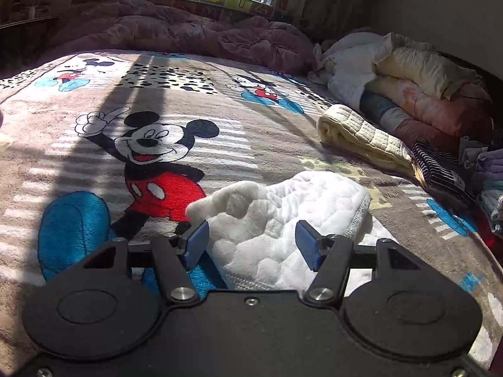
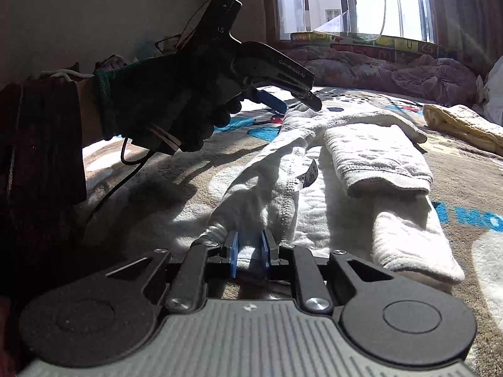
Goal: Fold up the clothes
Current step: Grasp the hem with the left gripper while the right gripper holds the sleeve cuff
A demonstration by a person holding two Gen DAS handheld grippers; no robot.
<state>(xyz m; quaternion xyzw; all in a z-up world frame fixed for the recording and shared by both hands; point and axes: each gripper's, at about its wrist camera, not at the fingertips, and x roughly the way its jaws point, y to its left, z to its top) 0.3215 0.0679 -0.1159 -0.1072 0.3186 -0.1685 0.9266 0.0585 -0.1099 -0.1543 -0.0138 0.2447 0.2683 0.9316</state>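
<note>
A white fleecy garment (image 2: 317, 188) lies on the Mickey Mouse blanket (image 1: 157, 144), with one sleeve (image 2: 377, 157) folded across it. My right gripper (image 2: 250, 249) is shut on the garment's near edge. My left gripper (image 1: 253, 240) is open, its blue pads either side of the garment's far end (image 1: 283, 207), just above it. In the right wrist view the left gripper (image 2: 292, 100) is held by a gloved hand (image 2: 163, 106) and hovers over the garment's far end.
A folded cream quilted cloth (image 1: 361, 138) lies to the right of the garment. Rolled bedding and stacked clothes (image 1: 424, 94) line the right edge. A crumpled purple duvet (image 1: 188, 28) lies at the far end below the window. A cable (image 2: 125, 169) hangs from the left gripper.
</note>
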